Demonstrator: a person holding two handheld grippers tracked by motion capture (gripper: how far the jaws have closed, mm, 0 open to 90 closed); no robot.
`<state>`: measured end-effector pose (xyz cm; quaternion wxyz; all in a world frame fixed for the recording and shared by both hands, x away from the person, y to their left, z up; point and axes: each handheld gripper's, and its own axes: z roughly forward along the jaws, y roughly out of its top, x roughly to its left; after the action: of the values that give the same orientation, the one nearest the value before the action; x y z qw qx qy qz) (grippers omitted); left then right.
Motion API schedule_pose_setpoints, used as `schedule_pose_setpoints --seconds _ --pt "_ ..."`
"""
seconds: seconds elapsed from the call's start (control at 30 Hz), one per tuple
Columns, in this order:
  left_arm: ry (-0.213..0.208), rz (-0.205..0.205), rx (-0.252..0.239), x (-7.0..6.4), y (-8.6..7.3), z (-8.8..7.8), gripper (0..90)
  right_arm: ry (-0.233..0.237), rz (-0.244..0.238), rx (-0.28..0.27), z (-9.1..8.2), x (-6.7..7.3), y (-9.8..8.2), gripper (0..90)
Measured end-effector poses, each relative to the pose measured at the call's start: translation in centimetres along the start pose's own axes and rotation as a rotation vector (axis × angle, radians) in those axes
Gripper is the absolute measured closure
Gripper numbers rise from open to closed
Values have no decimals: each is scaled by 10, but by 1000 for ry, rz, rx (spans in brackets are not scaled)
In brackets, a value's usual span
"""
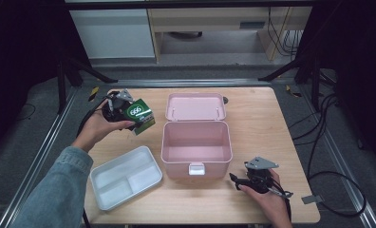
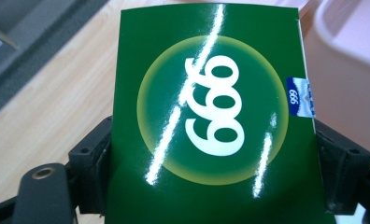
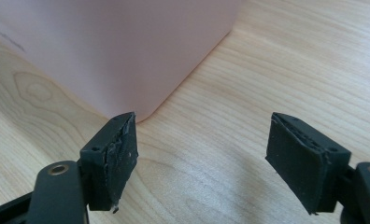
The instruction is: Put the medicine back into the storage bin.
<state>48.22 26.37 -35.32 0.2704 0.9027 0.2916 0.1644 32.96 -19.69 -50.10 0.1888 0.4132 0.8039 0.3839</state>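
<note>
A wooden table (image 1: 267, 128) spans the middle of the high view, seen from above; at its centre stands an open pink box (image 1: 196, 148) with its lid (image 1: 195, 106) laid flat behind it toward the top of the frame and a small latch on the wall that faces the bottom edge; at lower left of the table lies a white tray (image 1: 125, 176) split into compartments, set at a slant; at upper left, a hand holds the left gripper (image 1: 125, 114) above the table, and its jaws pinch a green carton (image 1: 140, 115) printed with white digits in a pale yellow ring; in the high view the carton's long axis runs slantwise from the gripper toward the lower right, its free end pointing at the pink box; in the left gripper view the carton (image 2: 216, 121) rises from the bottom edge to the top, a black jaw pressed against each long side, with a small blue label at its right edge; at lower right of the high view, the right gripper (image 1: 233, 178) rests low on the table just beside the box's front corner; in the right gripper view its jaws stand spread apart with bare wood between them and the box's rounded pink corner (image 3: 127, 51) just beyond the left jaw.
</note>
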Motion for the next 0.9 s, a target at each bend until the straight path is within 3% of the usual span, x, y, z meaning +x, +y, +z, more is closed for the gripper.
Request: schedule_pose_setpoints --seconds 0.5,0.6,0.9 --pt "-34 76 -67 -16 32 -43 168 -25 0 -3 -2 -5 1 251" --pt "-34 108 -75 -22 43 -51 167 -24 2 -3 -2 -6 0 253" --pt "-69 194 -75 -45 67 -51 167 -25 -2 -5 -3 -4 1 253"
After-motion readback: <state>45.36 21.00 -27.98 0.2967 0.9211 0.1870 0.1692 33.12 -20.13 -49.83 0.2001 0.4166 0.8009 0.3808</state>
